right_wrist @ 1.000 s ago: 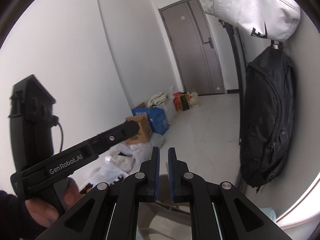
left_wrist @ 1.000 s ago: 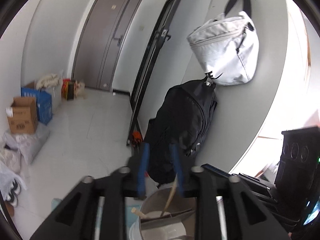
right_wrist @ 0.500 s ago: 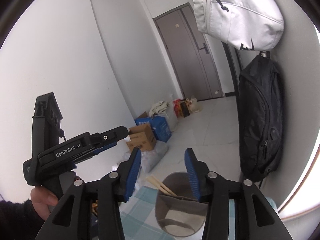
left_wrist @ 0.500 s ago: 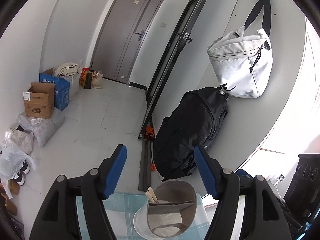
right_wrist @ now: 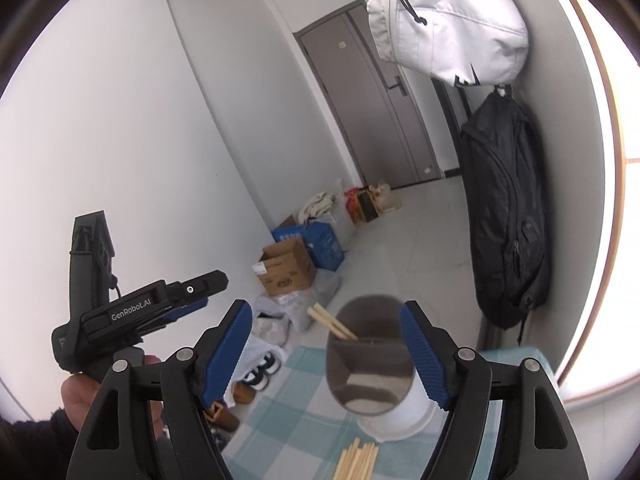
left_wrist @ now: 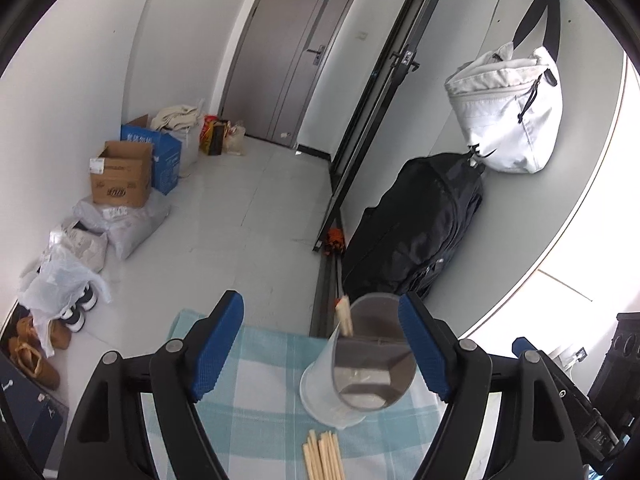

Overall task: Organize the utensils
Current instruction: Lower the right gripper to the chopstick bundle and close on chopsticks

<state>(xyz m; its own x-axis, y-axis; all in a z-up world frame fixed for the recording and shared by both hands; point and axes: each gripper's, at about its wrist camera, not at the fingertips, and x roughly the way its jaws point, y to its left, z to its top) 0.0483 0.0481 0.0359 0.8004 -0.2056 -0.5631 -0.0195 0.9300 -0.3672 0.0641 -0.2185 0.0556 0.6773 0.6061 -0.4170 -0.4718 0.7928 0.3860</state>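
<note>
A grey divided utensil holder stands on a blue-and-white checked cloth, with a pair of wooden chopsticks leaning in it. Several loose chopsticks lie on the cloth in front of it. My left gripper is open and empty, above and behind the holder. My right gripper is open and empty too, with the holder, the standing chopsticks and the loose bundle ahead. The left gripper also shows in the right wrist view.
The cloth-covered table ends just past the holder, with tiled floor beyond. A black backpack and a white bag hang on the right wall. Cardboard boxes, bags and shoes line the left wall.
Both grippers have opened wide and pulled back and up from the holder. The pair of chopsticks now stands in the holder and the loose bundle has come into view.
</note>
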